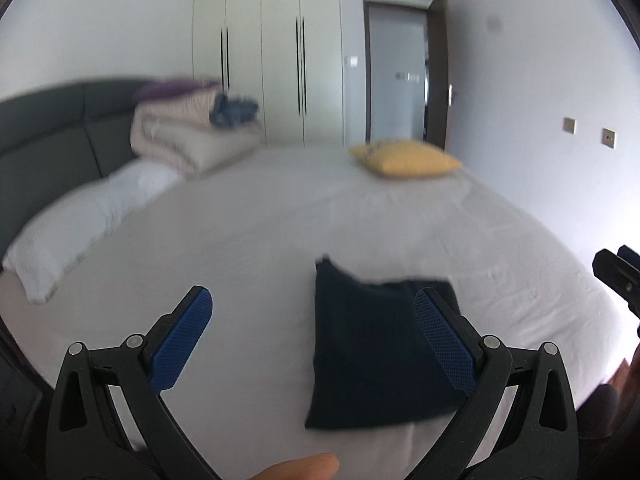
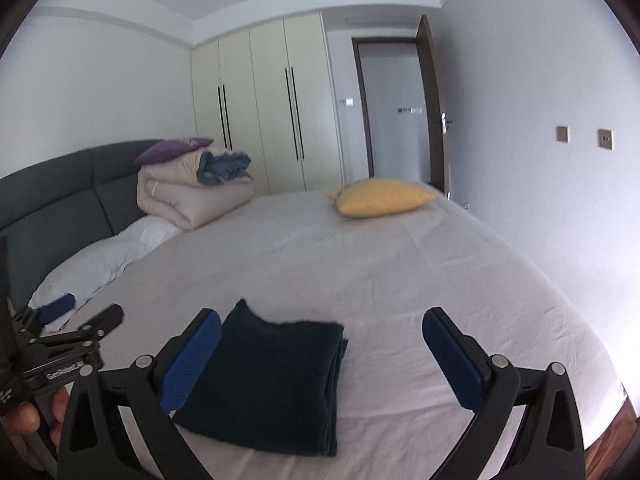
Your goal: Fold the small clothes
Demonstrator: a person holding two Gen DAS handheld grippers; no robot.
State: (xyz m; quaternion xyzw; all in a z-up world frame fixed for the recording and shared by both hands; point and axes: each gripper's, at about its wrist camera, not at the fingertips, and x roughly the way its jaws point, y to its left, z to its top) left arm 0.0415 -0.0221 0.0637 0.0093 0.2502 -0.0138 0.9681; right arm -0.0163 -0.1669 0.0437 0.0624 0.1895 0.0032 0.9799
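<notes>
**Folded dark garment on the bed, both hand-held grippers spread**

A dark navy garment (image 2: 276, 384) lies folded into a rough rectangle on the bed (image 2: 400, 280), close to the bed's near edge. Its stacked layers show along the right side in the right wrist view, and one far corner pokes up slightly. Nothing is touching it that the views show.

The left hand-held gripper (image 1: 314, 312) is spread wide, its blue textured pads apart and gripping nothing; the garment (image 1: 368, 356) sits ahead of it, partly behind its right finger. A fingertip of the holder shows at the bottom edge of this view. The left wrist view is blurred.

The right hand-held gripper (image 2: 322, 334) is also spread wide with nothing between its pads; the garment lies just inside its left finger. At the left edge of the right wrist view the other gripper's body appears, carrying white lettering that seems to read "GenRobot.AI", though it is small and partly soft.

Farther off, a yellow cushion (image 2: 380, 197) rests near the bed's far edge. A folded beige duvet (image 2: 188, 196), with a purple cushion (image 2: 172, 149) and a blue-grey cloth (image 2: 226, 166) on top, sits at the far corner by the dark grey headboard (image 2: 60, 196). A white pillow (image 2: 104, 256) lies along the headboard side. Cream wardrobe doors (image 2: 272, 112) and an open doorway (image 2: 396, 112) stand behind the bed.
</notes>
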